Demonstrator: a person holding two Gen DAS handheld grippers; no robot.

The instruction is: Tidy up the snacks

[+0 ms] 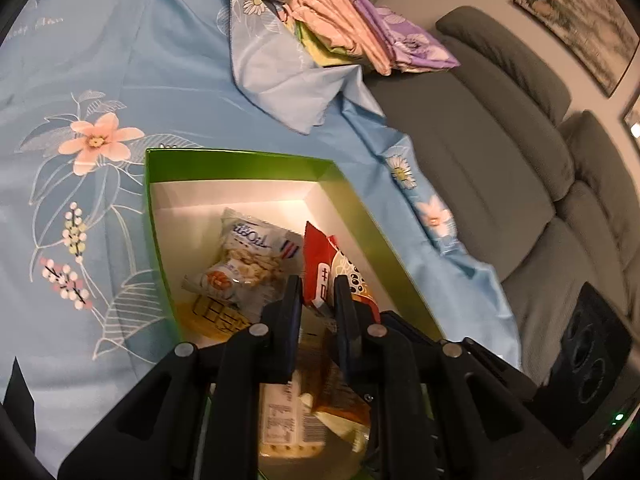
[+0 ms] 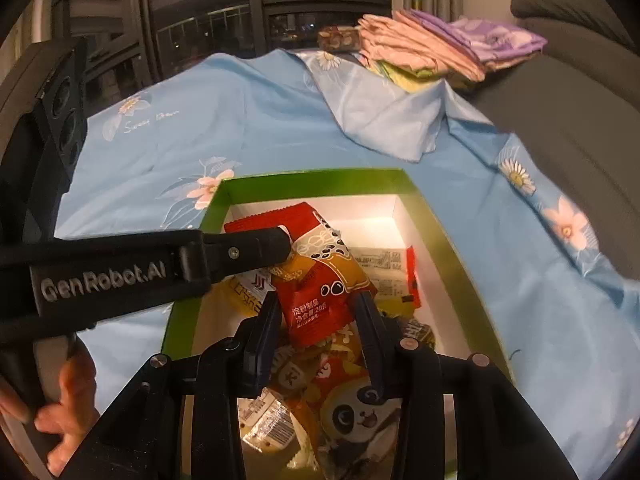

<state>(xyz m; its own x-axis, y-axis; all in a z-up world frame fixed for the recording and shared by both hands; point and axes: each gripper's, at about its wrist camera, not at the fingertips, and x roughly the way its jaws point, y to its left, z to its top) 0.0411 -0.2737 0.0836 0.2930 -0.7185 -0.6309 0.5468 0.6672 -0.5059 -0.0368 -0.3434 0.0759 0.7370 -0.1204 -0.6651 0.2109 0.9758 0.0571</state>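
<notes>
Hovering over a green box (image 2: pixel 304 182) with a white lining, two hand-held tongs share one red and orange snack packet (image 2: pixel 320 280) above the box's heap of snacks. The right tongs (image 2: pixel 318 312) grip the packet's lower end, a black finger (image 2: pixel 370 344) pressed to each side of it. The left tongs (image 1: pixel 318 294) are nearly closed on the packet's upper end (image 1: pixel 320 268); in the right wrist view they reach in from the left as a black arm marked GenRobot.AI, its tip (image 2: pixel 260 250) lying across the top of the packet. A person's hand (image 2: pixel 60 412) holds that tool at the lower left edge. Under the packet lie a white snack bag (image 1: pixel 256 252), a yellow packet (image 1: pixel 218 314) and a panda-printed bag (image 2: pixel 360 404). The box rests on a light blue flowered sheet (image 1: pixel 120 80), with a stack of folded cloths (image 2: pixel 452 46) at the sheet's far end and a grey sofa (image 1: pixel 500 148) alongside on the right.
</notes>
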